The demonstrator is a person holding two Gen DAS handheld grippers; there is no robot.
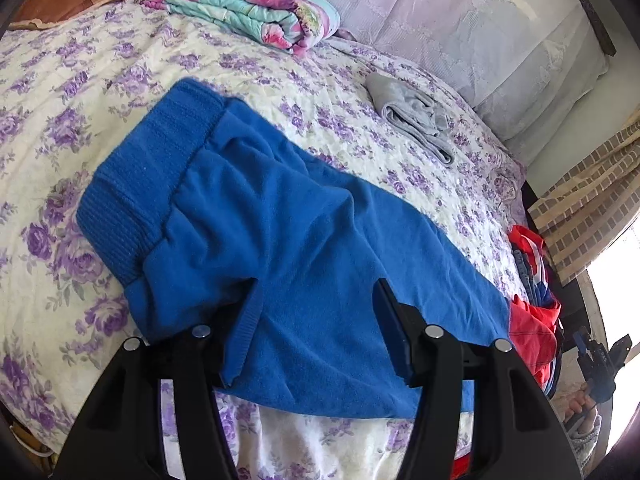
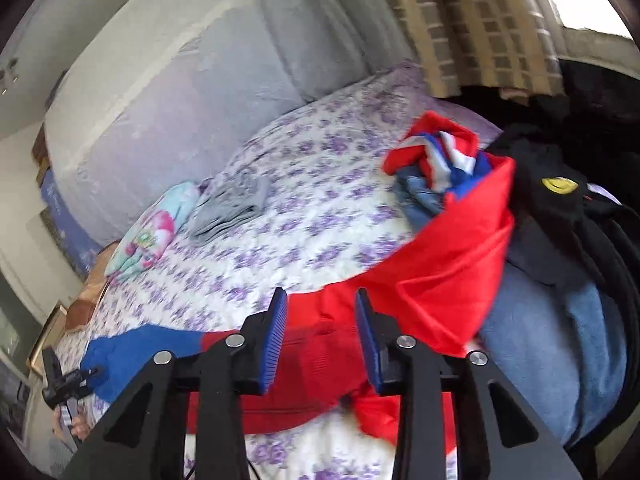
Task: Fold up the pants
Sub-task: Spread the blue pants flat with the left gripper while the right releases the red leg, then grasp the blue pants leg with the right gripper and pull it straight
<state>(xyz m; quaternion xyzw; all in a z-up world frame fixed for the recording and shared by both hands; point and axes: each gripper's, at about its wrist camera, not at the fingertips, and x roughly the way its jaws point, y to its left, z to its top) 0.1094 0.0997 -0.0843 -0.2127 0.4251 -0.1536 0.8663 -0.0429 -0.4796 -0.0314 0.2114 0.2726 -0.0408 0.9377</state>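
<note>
The blue pants (image 1: 280, 216) are spread on the flowered bed (image 1: 60, 152), draped over the half-open left tongs (image 1: 316, 340) (grip cannot be told). The right tongs (image 2: 320, 340) are seen narrowly parted, empty, above red clothing (image 2: 440, 280).

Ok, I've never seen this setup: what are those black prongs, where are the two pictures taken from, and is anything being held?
The prongs are two-finger grippers that a person holds, one per hand, each with a camera looking along its fingers. One picture comes from the left gripper, the other from the right gripper. Blue pants lie on a floral bedspread, draped across the left gripper's fingers; whether they pinch the cloth is unclear. The right gripper is open over a red garment, holding nothing. A folded grey garment and a folded floral blanket lie further back.
</note>
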